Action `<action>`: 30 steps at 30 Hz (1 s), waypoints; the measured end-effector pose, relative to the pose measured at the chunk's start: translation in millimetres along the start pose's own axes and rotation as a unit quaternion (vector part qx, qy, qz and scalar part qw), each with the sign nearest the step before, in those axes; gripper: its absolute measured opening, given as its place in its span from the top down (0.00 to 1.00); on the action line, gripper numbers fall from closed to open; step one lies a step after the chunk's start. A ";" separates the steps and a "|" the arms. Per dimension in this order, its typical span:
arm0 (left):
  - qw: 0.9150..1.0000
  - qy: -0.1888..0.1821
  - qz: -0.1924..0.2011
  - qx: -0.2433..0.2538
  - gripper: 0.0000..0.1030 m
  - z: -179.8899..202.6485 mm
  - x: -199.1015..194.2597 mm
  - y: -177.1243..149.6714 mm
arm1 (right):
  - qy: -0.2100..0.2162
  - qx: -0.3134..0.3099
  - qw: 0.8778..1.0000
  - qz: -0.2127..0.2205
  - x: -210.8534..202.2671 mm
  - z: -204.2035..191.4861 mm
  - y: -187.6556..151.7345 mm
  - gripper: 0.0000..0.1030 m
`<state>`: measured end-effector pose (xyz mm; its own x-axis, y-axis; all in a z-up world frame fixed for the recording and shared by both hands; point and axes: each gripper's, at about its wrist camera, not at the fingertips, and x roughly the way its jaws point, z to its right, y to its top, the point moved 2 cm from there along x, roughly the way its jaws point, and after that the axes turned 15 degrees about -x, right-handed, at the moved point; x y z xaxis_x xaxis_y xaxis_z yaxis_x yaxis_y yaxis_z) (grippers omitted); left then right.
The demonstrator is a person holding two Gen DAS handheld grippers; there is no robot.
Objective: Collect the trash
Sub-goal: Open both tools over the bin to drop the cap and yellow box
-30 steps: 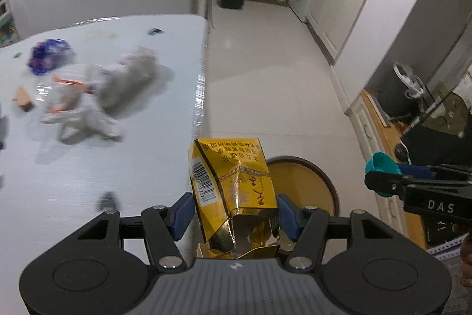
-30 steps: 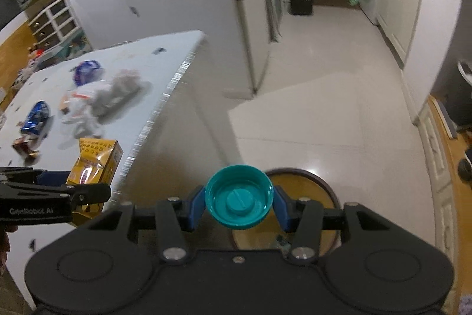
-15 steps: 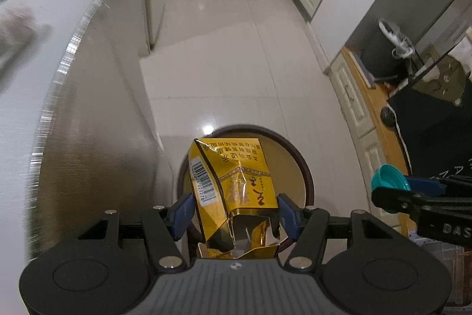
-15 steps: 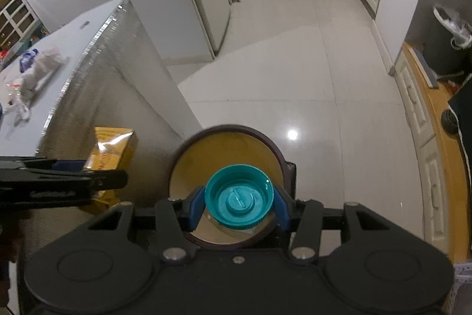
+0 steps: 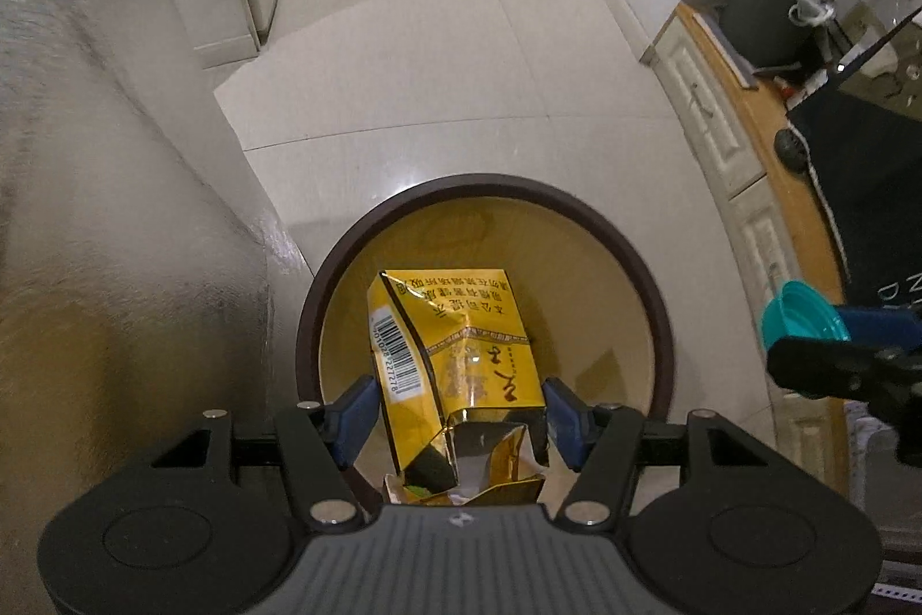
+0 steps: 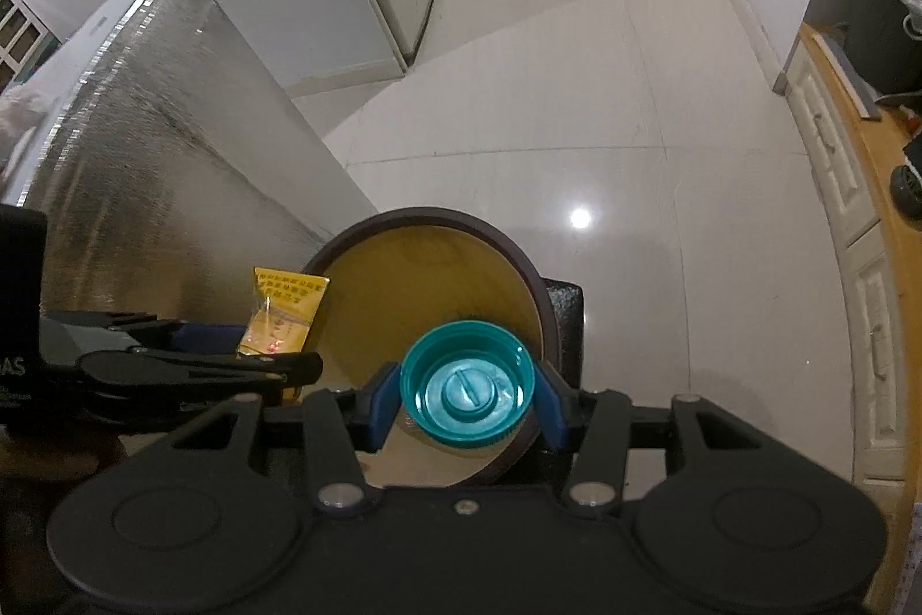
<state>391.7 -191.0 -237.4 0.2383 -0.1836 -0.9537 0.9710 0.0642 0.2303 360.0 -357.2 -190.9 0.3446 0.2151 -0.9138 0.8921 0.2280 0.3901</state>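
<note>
A crumpled yellow carton [image 5: 455, 355] with a barcode sits between the blue pads of my left gripper [image 5: 458, 407], which is shut on it. It hangs over the mouth of a round bin with a dark rim [image 5: 484, 183] and a yellow inside. In the right wrist view my right gripper [image 6: 467, 402] is shut on a teal bottle cap [image 6: 467, 390], held open side up over the near right part of the bin rim [image 6: 426, 214]. The carton [image 6: 285, 315] and the left gripper [image 6: 276, 355] show at the bin's left edge. The cap [image 5: 801, 309] appears right of the bin in the left wrist view.
The counter's shiny metal side [image 5: 115, 211] stands directly left of the bin. White cabinet doors and a wooden top [image 6: 853, 188] line the right. A dark bin with a white liner [image 5: 772, 15] is at the far right. Pale tiled floor [image 6: 547, 67] stretches ahead.
Both grippers have dropped from the counter top toward the floor bin, tilting downward. The bin now fills the lower middle of both views; the carton and cap stay gripped.
</note>
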 end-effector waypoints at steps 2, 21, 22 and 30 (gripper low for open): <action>1.000 0.004 -0.002 0.008 0.38 -0.9 11.8 1.5 | 0.005 0.006 1.000 -0.002 9.9 3.7 1.2 0.51; 0.999 0.015 -0.029 0.024 0.20 -12.8 62.1 4.4 | 0.044 0.014 0.998 -0.037 98.6 7.6 34.5 0.51; 0.999 0.014 -0.029 0.022 0.19 -14.2 60.8 3.9 | 0.046 0.013 0.998 -0.038 102.2 6.8 35.7 0.51; 1.000 0.009 -0.026 0.006 0.13 -19.1 50.4 0.5 | 0.054 0.027 0.998 -0.032 114.4 5.1 35.1 0.27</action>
<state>403.8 -181.4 -289.0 0.1870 -0.1682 -0.9679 0.9823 0.0424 0.1824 432.2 -329.4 -282.3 0.2549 0.3026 -0.9184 0.9270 0.1939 0.3211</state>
